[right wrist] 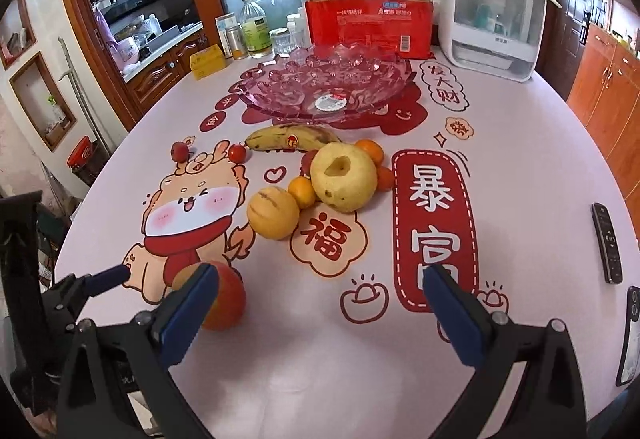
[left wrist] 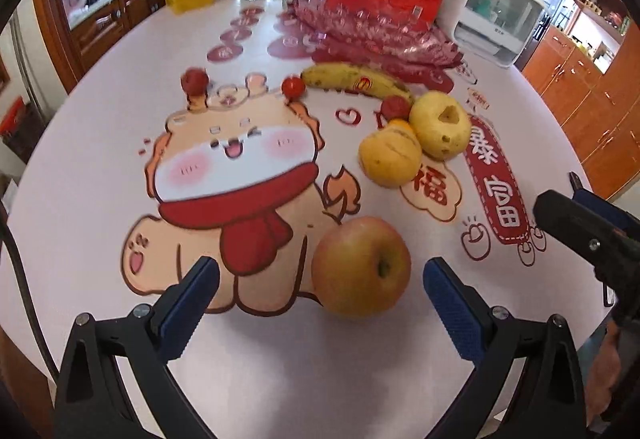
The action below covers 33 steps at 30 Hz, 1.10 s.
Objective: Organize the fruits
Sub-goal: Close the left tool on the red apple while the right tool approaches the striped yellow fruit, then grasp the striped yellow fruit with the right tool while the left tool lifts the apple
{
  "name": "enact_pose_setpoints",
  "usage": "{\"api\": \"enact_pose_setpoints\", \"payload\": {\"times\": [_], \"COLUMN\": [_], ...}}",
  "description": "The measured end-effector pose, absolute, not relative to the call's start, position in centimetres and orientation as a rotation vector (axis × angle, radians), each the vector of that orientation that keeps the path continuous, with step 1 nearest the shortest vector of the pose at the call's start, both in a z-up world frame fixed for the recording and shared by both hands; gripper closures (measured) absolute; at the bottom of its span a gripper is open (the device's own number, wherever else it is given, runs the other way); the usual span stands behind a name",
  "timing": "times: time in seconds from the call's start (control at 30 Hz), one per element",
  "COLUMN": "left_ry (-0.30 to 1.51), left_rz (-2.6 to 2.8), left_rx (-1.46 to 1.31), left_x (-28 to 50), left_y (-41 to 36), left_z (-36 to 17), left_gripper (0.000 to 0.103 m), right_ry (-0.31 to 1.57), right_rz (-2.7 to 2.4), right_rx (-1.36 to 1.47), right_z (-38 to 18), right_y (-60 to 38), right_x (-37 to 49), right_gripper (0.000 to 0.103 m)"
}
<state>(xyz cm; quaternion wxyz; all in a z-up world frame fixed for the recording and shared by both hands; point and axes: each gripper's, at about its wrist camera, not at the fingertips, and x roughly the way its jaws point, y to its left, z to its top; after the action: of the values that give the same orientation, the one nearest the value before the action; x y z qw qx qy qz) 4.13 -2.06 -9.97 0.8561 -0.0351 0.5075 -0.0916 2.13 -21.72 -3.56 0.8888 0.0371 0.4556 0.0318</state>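
Note:
A red-yellow apple [left wrist: 361, 266] lies on the table between the open fingers of my left gripper [left wrist: 318, 293], nearer the right finger. It also shows in the right wrist view [right wrist: 226, 299], partly behind my left finger. My right gripper [right wrist: 320, 305] is open and empty, low over the table. Farther back lie a yellow pear [right wrist: 344, 177], a yellow melon-like fruit [right wrist: 273, 213], a spotted banana [right wrist: 292, 138], small oranges [right wrist: 303, 191] and small red fruits [right wrist: 180, 151]. A pink glass bowl [right wrist: 328, 87] stands empty behind them.
A remote [right wrist: 607, 243] and a phone [right wrist: 630, 335] lie at the table's right edge. A red package [right wrist: 370, 23], a white appliance [right wrist: 492, 15], bottles [right wrist: 254, 25] and a yellow box [right wrist: 208, 61] stand at the back.

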Motion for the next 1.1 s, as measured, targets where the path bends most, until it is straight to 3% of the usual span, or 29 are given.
{"api": "enact_pose_setpoints", "payload": {"times": [0.5, 0.6, 0.87, 1.1], "left_ry": [1.145, 1.164, 1.179, 1.176], "left_rz": [-0.232, -0.251, -0.303, -0.314], "left_rx": [-0.034, -0.028, -0.021, -0.018], "left_x": [5.1, 5.3, 5.4, 5.5], "left_y": [-3.8, -4.2, -5.2, -5.3], "left_z": [-12.9, -13.4, -14.0, -13.9], "left_gripper": [0.004, 0.010, 0.036, 0.038], "right_ry": [0.986, 0.988, 0.994, 0.998], "right_rz": [0.081, 0.084, 0.089, 0.108], "right_rx": [0.097, 0.106, 0.113, 0.115], "right_z": [-6.0, -6.5, -7.6, -8.2], "right_y": [-22.1, -22.2, -22.2, -21.8], "right_x": [3.2, 3.4, 4.6, 5.4], "right_gripper": [0.001, 0.001, 0.001, 0.001]}}
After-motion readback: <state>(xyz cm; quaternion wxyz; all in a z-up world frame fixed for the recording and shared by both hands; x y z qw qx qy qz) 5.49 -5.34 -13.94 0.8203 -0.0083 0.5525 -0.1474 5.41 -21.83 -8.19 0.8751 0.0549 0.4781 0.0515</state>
